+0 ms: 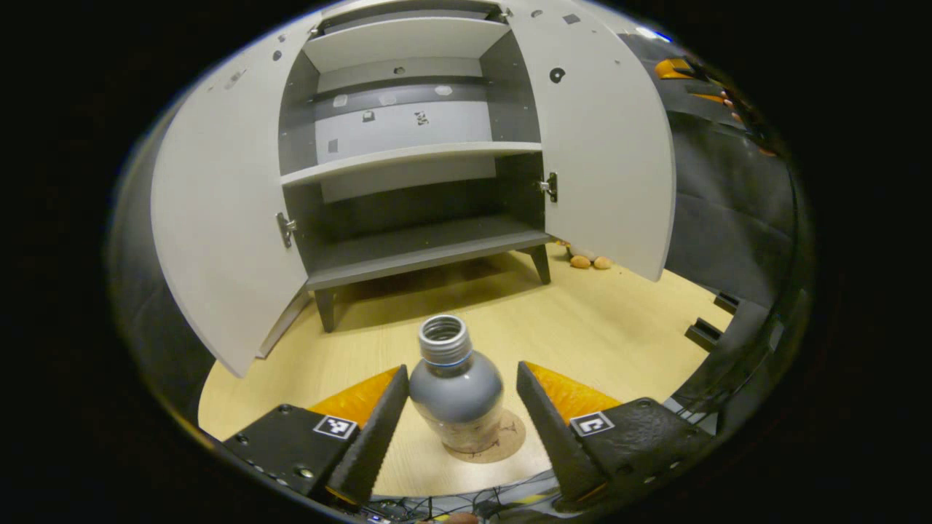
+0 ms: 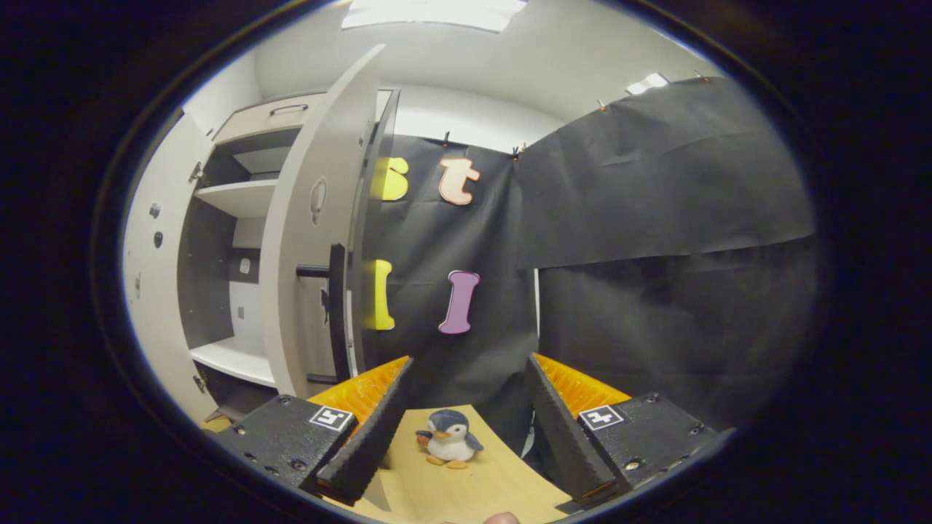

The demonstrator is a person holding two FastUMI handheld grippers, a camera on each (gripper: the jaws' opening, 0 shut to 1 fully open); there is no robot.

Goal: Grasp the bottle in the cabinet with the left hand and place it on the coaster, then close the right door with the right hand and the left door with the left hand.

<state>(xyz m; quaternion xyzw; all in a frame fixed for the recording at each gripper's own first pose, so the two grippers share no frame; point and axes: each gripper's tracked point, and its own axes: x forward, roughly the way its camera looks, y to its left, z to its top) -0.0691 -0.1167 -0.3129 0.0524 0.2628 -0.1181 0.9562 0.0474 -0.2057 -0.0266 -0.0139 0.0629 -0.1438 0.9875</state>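
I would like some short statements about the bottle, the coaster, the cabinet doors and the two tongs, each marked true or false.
1. The bottle stands upright on the coaster. True.
2. The bottle has its cap on. False: its threaded neck is open, with no cap.
3. Both cabinet doors are closed. False: the left door and the right door both stand wide open.
4. The left tongs are open, with a gap between each finger and the bottle. True.
5. The right tongs are shut on the door handle. False: they are open and apart from the handle.
6. A penguin toy sits on the wooden table ahead of the right tongs. True.
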